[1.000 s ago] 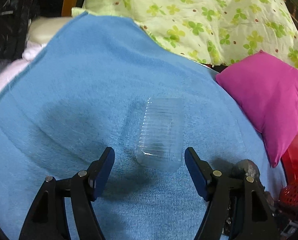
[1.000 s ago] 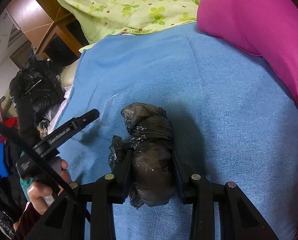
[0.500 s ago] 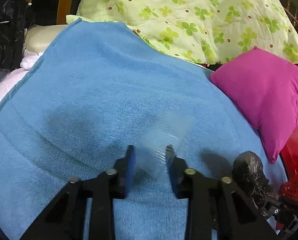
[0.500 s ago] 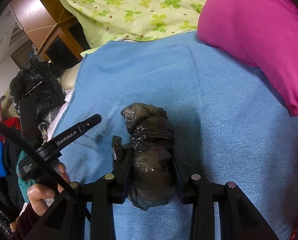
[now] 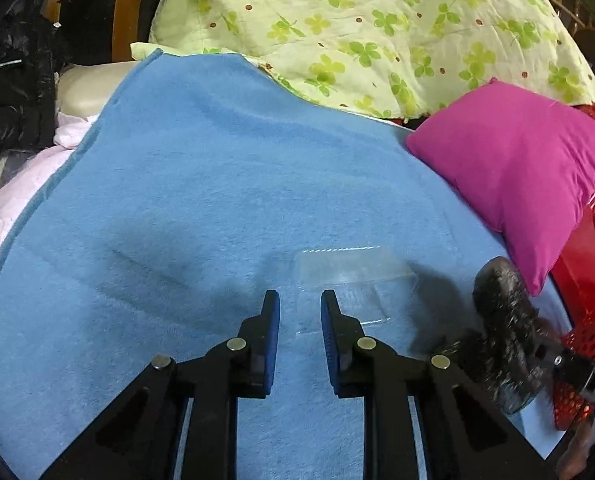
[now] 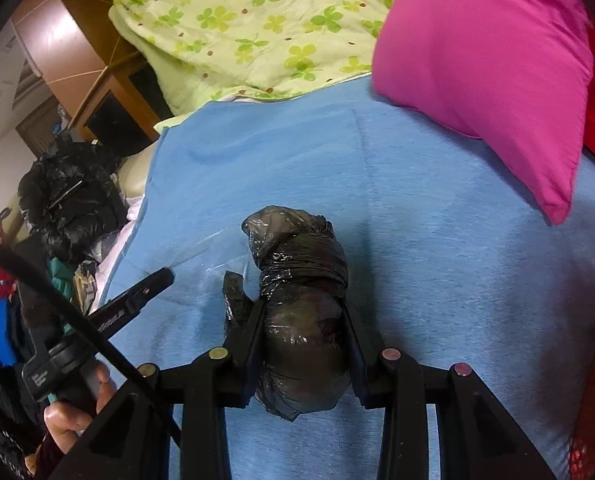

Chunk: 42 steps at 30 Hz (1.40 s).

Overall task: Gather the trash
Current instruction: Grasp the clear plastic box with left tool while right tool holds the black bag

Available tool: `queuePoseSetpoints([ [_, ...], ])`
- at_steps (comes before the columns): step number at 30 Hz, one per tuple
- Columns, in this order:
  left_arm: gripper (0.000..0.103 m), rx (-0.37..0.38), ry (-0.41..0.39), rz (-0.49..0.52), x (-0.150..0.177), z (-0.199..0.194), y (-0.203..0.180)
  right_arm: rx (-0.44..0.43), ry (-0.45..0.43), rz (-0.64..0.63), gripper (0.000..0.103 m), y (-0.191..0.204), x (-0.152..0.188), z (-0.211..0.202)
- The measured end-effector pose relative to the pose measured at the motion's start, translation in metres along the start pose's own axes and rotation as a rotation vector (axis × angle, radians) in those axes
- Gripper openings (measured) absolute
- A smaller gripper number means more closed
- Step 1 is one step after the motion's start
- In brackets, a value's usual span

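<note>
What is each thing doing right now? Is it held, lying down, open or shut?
Left gripper: jaws just closed, pinching the clear tub's edge.
Clear tub: looks empty, held by one corner.
Right gripper: jaws shut on the black bag bundle.
Black bag bundle: knotted up, held.
Pink pillow: lying on the blue blanket.

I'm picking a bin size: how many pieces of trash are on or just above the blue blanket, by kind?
clear plastic container: 1
black bag bundle: 1
Total: 2
</note>
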<state>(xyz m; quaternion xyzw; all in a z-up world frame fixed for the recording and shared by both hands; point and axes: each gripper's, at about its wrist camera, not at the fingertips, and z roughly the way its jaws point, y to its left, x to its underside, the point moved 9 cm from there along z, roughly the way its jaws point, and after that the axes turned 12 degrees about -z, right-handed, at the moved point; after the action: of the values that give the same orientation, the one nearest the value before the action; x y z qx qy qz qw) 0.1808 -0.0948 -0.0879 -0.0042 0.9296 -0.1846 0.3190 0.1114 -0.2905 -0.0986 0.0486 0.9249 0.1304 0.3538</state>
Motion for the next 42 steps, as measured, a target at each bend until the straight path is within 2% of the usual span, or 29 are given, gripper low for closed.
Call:
queuePoseSetpoints([
  [3,0.027,0.012,0.012,-0.005,0.001,-0.001,0.003,0.003,0.005,0.01,0.038,-0.004,0.0,0.001],
  [6,0.043,0.048,-0.002,-0.019,-0.004,-0.006,0.002,0.006,0.01,0.007,0.038,-0.003,-0.001,0.004],
  [9,0.048,0.099,-0.03,-0.033,-0.011,-0.014,-0.002,0.004,0.016,0.004,0.038,-0.002,0.0,0.007],
  [13,0.067,0.135,-0.05,-0.066,-0.019,-0.012,-0.007,0.01,0.03,-0.006,0.039,-0.001,0.001,0.013],
  [19,0.069,0.179,0.034,-0.146,-0.017,0.017,-0.016,0.031,0.044,-0.004,0.038,-0.01,0.005,0.016],
  [22,0.077,0.186,0.043,-0.173,-0.013,0.024,-0.026,0.037,0.045,0.007,0.038,-0.02,0.008,0.013],
  [24,0.079,0.183,0.039,-0.174,-0.012,0.026,-0.032,0.039,0.044,0.009,0.038,-0.024,0.009,0.011],
  [27,0.087,0.153,0.018,-0.157,-0.011,0.029,-0.038,0.037,0.042,0.008,0.039,-0.029,0.011,0.009],
  [33,0.087,0.072,0.046,-0.13,0.0,0.048,-0.041,0.029,0.054,-0.001,0.038,-0.03,0.015,0.009],
  [42,0.087,0.056,0.057,-0.181,0.003,0.059,-0.033,0.028,0.057,-0.007,0.039,-0.03,0.016,0.01],
])
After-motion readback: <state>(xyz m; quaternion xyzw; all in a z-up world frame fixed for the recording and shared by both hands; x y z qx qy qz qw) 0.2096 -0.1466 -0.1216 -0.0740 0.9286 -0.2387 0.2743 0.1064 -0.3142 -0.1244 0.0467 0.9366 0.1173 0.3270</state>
